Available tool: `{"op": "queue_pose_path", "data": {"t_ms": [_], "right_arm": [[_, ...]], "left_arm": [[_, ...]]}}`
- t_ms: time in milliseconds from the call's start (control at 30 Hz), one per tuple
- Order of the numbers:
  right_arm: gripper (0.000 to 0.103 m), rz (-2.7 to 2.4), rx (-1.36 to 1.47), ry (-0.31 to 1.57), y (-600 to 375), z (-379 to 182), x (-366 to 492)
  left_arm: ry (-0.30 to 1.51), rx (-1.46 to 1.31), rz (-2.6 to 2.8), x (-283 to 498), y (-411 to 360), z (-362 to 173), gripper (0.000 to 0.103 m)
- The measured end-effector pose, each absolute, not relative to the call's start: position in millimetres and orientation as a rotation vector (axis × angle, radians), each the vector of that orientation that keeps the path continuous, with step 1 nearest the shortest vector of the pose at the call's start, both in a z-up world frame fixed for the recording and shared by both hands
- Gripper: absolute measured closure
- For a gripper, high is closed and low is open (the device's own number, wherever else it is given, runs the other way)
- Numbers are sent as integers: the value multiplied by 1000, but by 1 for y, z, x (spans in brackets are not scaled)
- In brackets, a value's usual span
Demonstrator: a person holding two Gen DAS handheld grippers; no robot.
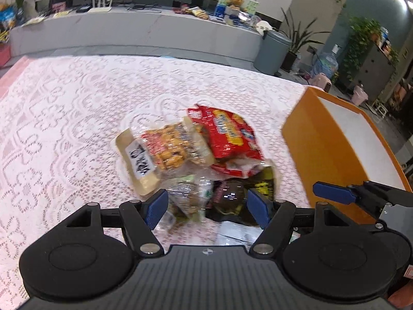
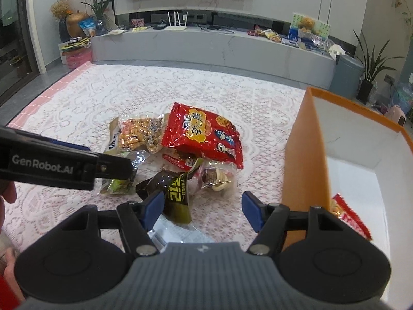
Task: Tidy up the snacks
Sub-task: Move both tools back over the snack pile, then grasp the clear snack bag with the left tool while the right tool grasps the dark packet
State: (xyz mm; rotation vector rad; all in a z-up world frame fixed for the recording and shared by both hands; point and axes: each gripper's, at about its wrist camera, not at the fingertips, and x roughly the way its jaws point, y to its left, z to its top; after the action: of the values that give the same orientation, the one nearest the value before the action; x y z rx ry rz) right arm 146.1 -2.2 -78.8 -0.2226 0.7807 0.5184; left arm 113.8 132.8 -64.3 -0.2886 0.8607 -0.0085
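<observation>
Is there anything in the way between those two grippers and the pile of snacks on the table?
Nothing visible blocks them. The left gripper hovers open right over the near packets of the snack pile, and the right gripper is open just beside the dark green packet. The orange box stands off to the right, clear of the pile.

**Snack count on the lace cloth**

One large red packet (image 2: 204, 135) lies at the pile's twelve o'clock. One clear pack of golden snacks (image 2: 136, 133) sits at ten o'clock. One dark green-and-black packet (image 2: 173, 193) lies at six o'clock, one clear wrapped sweet (image 2: 218, 178) at four o'clock, one greenish packet (image 2: 118, 184) at eight o'clock. One orange box (image 2: 304, 155) holds one more red packet (image 2: 348, 217).
</observation>
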Motion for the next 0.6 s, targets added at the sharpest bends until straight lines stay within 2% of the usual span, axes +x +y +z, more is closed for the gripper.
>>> {"op": "queue_pose_path", "data": {"t_ms": [233, 367, 600], "right_arm": [[38, 539, -241, 781, 13, -94, 159], [36, 550, -229, 785, 14, -101, 164], [35, 552, -180, 815, 18, -110, 175]], "left_arm": [[888, -362, 19, 119, 153, -80, 24], [847, -328, 12, 123, 150, -81, 24], [905, -289, 47, 135, 143, -98, 24]]}}
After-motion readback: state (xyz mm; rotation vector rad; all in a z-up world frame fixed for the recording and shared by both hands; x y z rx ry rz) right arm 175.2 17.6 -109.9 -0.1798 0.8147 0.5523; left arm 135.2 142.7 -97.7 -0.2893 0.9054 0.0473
